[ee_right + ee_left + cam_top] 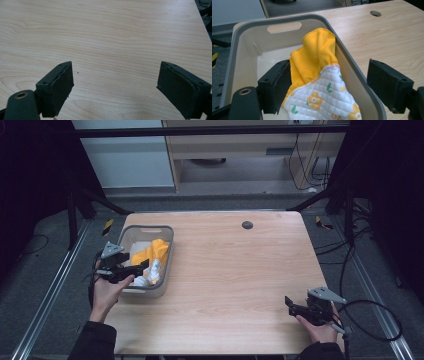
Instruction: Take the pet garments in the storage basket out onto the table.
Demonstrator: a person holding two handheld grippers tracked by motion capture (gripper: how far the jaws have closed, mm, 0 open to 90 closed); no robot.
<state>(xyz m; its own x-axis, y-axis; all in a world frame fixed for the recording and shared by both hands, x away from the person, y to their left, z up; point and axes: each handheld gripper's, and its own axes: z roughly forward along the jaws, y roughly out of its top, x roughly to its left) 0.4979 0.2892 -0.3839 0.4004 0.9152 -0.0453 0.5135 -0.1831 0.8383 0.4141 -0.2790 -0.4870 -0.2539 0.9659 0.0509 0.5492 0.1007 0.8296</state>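
A grey plastic basket [165, 236] [352, 62] stands on the left side of the wooden table [235, 265]. Inside it lies a yellow cloth [155, 251] [314, 55] with a white quilted, flower-printed part [322, 100] toward the near end. My left gripper [131, 271] [328, 86] hovers open over the basket's near end; its jaws stand wide apart, one inside the basket beside the cloth, the other outside the right wall. My right gripper [291, 304] [115, 92] stays open low over bare table at the front right, with nothing between its jaws.
A dark round cable hole [247, 225] [375, 13] sits near the table's far edge. Black frame posts [345, 215] stand at both far corners, and cables [370, 320] trail on the floor to the right.
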